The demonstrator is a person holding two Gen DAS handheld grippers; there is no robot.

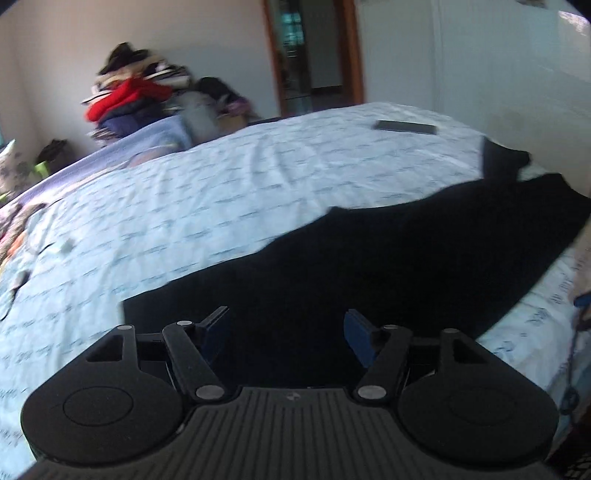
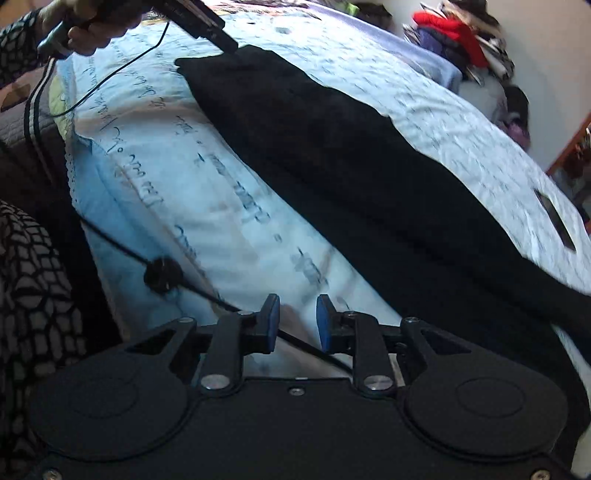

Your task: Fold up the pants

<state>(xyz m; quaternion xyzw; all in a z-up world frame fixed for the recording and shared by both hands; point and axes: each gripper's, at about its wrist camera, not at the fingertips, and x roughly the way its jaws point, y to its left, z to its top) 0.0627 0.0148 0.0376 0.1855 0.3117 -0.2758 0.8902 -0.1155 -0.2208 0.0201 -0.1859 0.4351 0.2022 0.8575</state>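
Black pants lie flat and stretched long across the pale blue printed bedsheet. My left gripper hovers over one end of them, open, its blue pads wide apart with nothing between. In the right wrist view the pants run from top left to lower right. My right gripper stands over bare sheet near the bed's side, beside the pants; its jaws are a little apart and hold nothing. A hand holds the left gripper at the pants' far end.
A dark phone lies on the sheet beyond the pants. Piled clothes sit past the bed by the wall, near a doorway. A black cable crosses the sheet under my right gripper. A patterned sleeve is at the left.
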